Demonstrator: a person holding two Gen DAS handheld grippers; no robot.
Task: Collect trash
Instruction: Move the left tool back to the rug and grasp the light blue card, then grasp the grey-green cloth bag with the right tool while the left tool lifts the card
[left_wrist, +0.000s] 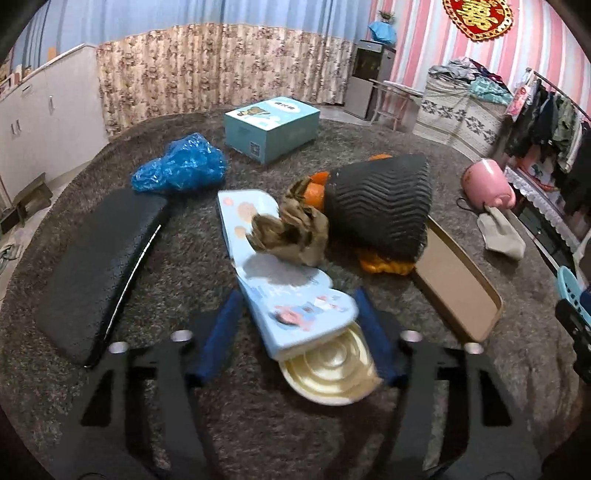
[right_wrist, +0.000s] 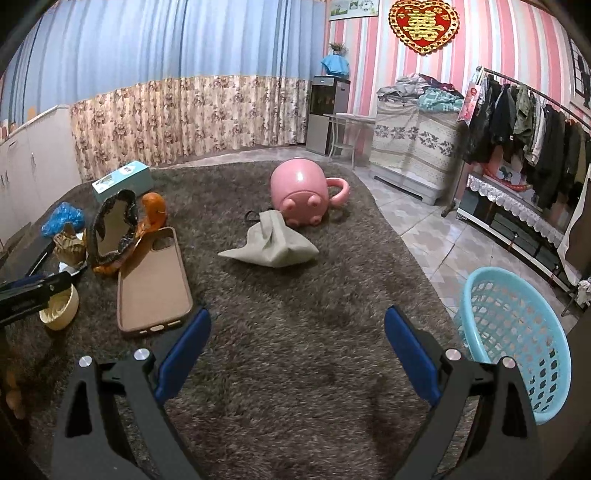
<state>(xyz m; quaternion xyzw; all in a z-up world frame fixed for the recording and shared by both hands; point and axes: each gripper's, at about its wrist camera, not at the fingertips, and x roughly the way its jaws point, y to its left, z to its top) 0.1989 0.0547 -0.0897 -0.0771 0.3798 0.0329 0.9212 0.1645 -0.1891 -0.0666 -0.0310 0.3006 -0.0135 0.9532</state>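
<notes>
Two hand-held grippers work over a shaggy grey rug (right_wrist: 295, 332) strewn with litter. Leftmost, the left hand-held gripper (left_wrist: 301, 332) has its jaws around a light blue paper can wrapper (left_wrist: 280, 273) and gold lid (left_wrist: 328, 369), apparently closing to lift them; whether the pads press yet is unclear. Crumpled brown paper (left_wrist: 295, 229) lies on the wrapper. Rightward, the right hand-held gripper (right_wrist: 297, 350) hangs apart and empty, probably waiting. Farthest right stands a blue basket (right_wrist: 517, 332), likely for trash.
</notes>
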